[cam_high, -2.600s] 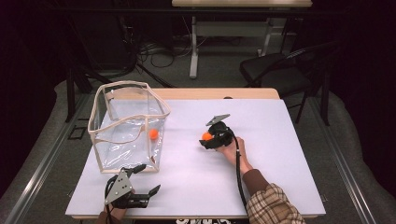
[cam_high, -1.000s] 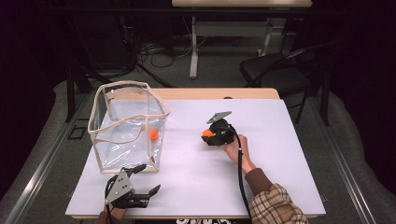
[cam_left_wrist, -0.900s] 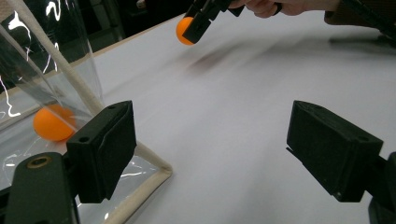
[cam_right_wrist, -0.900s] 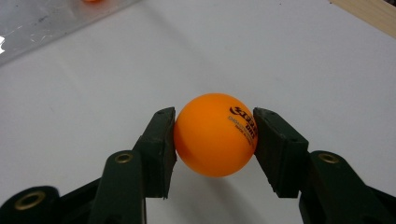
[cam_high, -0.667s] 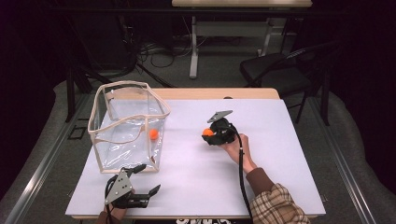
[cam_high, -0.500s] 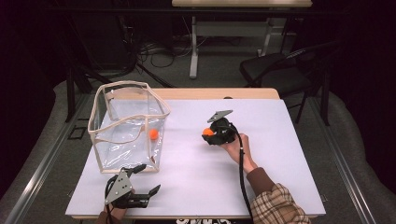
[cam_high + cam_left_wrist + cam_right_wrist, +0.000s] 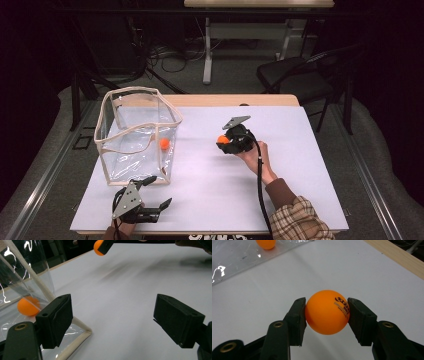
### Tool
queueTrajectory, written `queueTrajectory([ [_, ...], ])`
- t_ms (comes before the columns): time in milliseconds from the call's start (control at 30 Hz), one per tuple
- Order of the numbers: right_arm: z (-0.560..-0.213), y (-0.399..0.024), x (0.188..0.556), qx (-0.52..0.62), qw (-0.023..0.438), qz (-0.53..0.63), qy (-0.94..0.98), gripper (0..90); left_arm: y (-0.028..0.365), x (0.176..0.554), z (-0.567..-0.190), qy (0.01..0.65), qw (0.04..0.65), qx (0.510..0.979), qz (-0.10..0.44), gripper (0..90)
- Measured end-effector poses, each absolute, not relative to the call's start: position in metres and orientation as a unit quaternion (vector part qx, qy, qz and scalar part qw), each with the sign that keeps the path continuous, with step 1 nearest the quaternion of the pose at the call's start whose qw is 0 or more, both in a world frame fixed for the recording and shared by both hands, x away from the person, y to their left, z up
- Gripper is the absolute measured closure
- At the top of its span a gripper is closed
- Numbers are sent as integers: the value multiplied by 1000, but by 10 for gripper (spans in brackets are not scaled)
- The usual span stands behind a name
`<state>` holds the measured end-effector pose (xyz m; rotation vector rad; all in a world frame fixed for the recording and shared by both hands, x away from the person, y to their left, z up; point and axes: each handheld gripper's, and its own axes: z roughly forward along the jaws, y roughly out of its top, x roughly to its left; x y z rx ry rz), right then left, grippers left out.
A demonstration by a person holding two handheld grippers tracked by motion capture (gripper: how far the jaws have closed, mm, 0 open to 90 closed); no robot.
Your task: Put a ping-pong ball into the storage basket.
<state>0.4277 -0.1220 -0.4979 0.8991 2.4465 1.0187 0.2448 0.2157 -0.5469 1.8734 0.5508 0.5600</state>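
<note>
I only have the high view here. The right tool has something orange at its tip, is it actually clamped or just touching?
Observer: Clamped. In the right gripper view the right tool has both pads pressed on the sides of an orange ball, which carries dark print.
Operator: And the left tool, is it gripping anything?
Observer: No. The left gripper view shows the left tool with its jaws wide apart and only white table between them.
Operator: How near is it to the bag?
Observer: One finger sits right at the bottom corner of the clear bag; I cannot tell whether they touch. A second orange ball lies inside, just behind the plastic.
</note>
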Motion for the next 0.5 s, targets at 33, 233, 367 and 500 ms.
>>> queueTrajectory([
  [33,-497,-122,428,316,170,358,862,502,216,245,-547,230,527,784,234,158],
  [233,-493,-122,426,314,172,359,862,503,216,245,-547,230,527,784,234,158],
  [367,-489,-123,425,313,174,360,861,503,216,245,-547,229,527,784,235,157],
  [500,-485,-125,425,312,176,362,860,503,216,245,-547,229,528,784,234,158],
])
